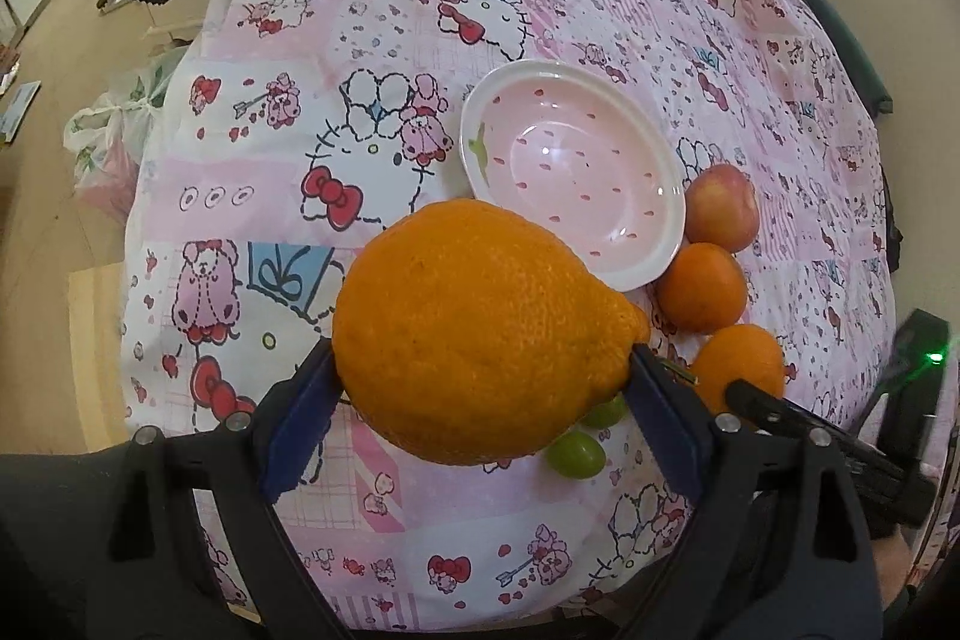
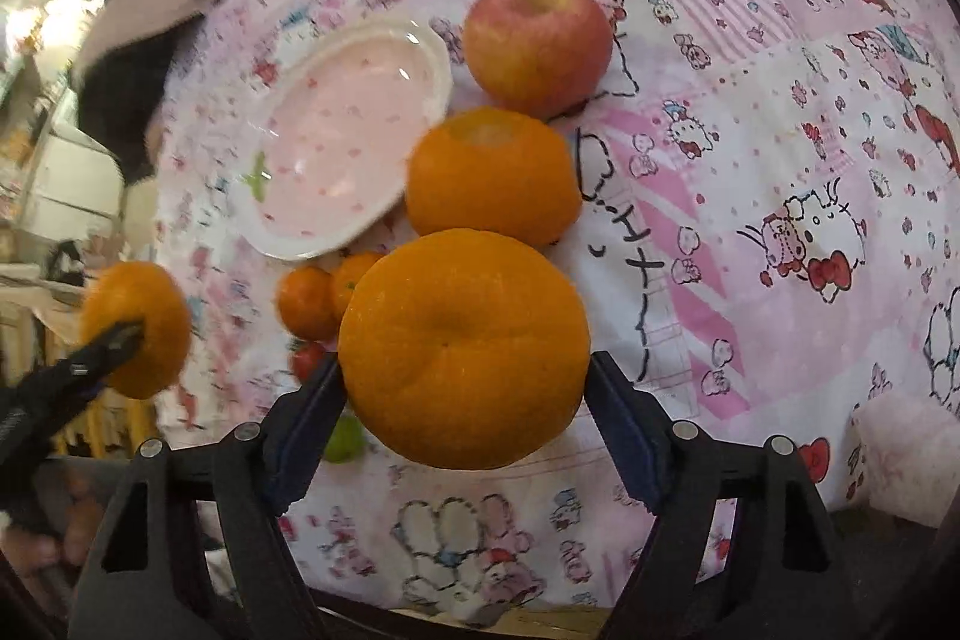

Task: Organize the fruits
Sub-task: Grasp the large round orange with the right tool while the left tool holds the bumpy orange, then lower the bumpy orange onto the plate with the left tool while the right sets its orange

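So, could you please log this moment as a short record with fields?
left gripper: shut on bumpy orange, held above the cloth
right gripper: jaws on either side of round orange
plate: pink, empty
beside plate: apple, another orange
small fruit: green grapes, two small tangerines
surface: patterned pink cloth

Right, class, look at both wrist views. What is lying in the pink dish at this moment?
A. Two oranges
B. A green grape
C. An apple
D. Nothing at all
D: the pink dish shows only its bare spotted inside, while the apple and an orange lie beside it on the cloth, and the left hand-held gripper holds a large orange in front of it.
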A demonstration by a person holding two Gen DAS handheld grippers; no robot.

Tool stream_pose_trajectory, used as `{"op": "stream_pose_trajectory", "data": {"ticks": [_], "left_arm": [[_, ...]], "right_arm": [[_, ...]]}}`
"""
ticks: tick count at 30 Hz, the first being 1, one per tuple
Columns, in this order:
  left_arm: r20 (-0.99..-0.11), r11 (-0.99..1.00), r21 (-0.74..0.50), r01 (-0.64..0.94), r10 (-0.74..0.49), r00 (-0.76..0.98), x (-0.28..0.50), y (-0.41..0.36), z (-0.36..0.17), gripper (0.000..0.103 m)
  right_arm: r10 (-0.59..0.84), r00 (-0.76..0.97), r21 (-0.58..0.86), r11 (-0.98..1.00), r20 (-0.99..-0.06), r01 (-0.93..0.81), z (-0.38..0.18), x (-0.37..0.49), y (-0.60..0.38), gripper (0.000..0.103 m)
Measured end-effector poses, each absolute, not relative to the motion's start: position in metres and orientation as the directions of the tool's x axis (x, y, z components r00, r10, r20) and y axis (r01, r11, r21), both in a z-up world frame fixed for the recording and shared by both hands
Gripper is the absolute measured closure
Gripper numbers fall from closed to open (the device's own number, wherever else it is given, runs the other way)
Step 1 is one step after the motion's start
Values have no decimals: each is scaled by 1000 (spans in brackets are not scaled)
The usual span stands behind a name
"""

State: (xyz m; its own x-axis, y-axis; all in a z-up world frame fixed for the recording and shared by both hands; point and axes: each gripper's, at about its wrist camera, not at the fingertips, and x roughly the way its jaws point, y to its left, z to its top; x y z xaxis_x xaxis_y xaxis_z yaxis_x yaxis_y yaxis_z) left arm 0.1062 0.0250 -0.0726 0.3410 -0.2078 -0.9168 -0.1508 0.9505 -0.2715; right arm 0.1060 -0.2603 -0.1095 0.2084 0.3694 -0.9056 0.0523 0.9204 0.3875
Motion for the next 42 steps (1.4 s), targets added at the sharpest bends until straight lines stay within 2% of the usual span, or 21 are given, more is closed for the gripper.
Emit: {"op": "stream_pose_trajectory", "data": {"ticks": [8,14,24,28,33,38,42], "left_arm": [[-909,972,-226,-68,-186,374,124,9,-58,14],[-887,943,-323,-81,-273,372,163,2,-54,14],[-922,990,-134,39,-139,362,233,-25,-94,14],[-923,993,-6,116,-51,382,243,-38,-111,13],[-927,988,7,157,-52,373,255,-41,-128,13],[-903,954,120,276,-11,430,255,-63,-131,13],[-889,935,157,317,-5,457,257,-68,-133,10]], "right_arm": [[561,266,588,808,-784,31,-74,124,-259,21],[573,292,599,801,-766,-2,-61,178,-252,21],[524,247,535,845,-815,-28,-96,270,-223,21],[499,219,505,862,-838,-32,-115,291,-208,21],[522,160,530,848,-838,14,-141,306,-199,21],[412,160,418,909,-897,0,-145,305,-187,21],[363,186,369,930,-913,-6,-147,304,-181,18]]}}
